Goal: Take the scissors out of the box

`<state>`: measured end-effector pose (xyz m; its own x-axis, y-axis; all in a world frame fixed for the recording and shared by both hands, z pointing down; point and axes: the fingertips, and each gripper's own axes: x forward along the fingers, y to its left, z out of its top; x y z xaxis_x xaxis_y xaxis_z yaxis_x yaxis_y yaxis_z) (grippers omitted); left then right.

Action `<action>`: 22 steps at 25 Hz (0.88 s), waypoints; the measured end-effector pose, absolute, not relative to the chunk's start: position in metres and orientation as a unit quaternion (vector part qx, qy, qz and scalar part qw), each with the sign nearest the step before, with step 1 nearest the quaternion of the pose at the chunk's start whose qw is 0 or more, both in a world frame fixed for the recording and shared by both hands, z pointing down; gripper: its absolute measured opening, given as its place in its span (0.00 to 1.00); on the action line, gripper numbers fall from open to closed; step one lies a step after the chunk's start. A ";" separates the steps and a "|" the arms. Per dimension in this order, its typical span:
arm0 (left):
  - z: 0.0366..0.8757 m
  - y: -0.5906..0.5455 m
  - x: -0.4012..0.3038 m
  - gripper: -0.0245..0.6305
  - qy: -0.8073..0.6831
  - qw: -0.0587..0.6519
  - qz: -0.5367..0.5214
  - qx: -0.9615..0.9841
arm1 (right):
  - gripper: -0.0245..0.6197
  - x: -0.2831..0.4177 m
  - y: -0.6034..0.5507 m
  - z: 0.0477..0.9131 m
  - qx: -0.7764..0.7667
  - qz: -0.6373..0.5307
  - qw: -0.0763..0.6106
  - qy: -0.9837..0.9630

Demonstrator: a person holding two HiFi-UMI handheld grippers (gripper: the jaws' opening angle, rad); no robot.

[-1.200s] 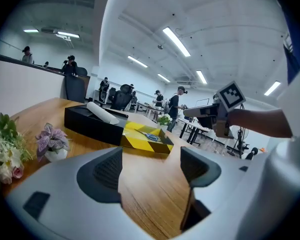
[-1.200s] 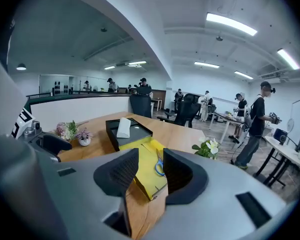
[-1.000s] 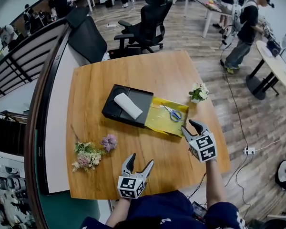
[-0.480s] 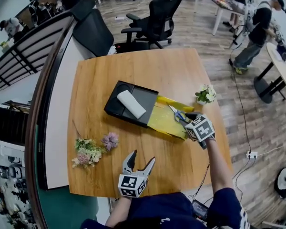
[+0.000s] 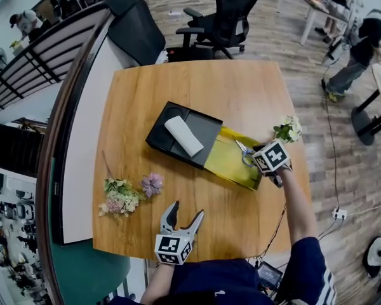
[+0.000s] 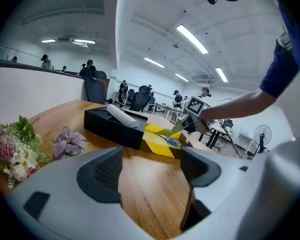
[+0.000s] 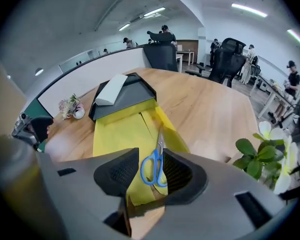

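**Surface:** wooden table (image 5: 197, 81), pale top with rounded corners.

**Item 1:** black box (image 5: 209, 127) at the table's middle, with a white roll (image 5: 184, 136) lying on it. Its yellow tray (image 5: 223, 162) is drawn out to the right.

**Item 2:** scissors (image 5: 244, 152) with blue handles, lying in the right end of the yellow tray.

**Item 3:** right gripper (image 7: 152, 173), tilted down over the tray. Its fingers are partly apart with the scissor handles between them, and no press on the handles shows.

**Item 4:** left gripper (image 5: 185, 213) at the near edge, fingers wide with nothing between them.

**Item 5:** flower bunch (image 5: 119, 197) and purple bloom (image 5: 152, 184), near left. Potted white flowers (image 5: 287, 129) stand at the right edge, near the right gripper.

**Room:** plank floor (image 5: 279, 43). A black office chair (image 5: 225, 14) stands beyond the far edge, a railing (image 5: 32, 75) runs at far left, and a person (image 5: 362, 49) stands at far right.
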<state>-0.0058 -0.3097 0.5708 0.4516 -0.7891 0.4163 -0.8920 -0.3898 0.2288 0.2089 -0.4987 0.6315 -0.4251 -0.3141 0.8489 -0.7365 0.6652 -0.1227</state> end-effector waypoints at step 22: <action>0.582 -0.302 -0.028 0.59 -0.558 0.235 0.124 0.786 | 0.29 0.214 -0.502 0.697 0.261 0.253 0.569 -0.738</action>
<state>-0.0281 -0.3022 0.5822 0.3467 -0.8188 0.4577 -0.9356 -0.2672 0.2307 0.2139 -0.5015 0.6969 -0.2170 -0.0975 0.9713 -0.6736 0.7351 -0.0767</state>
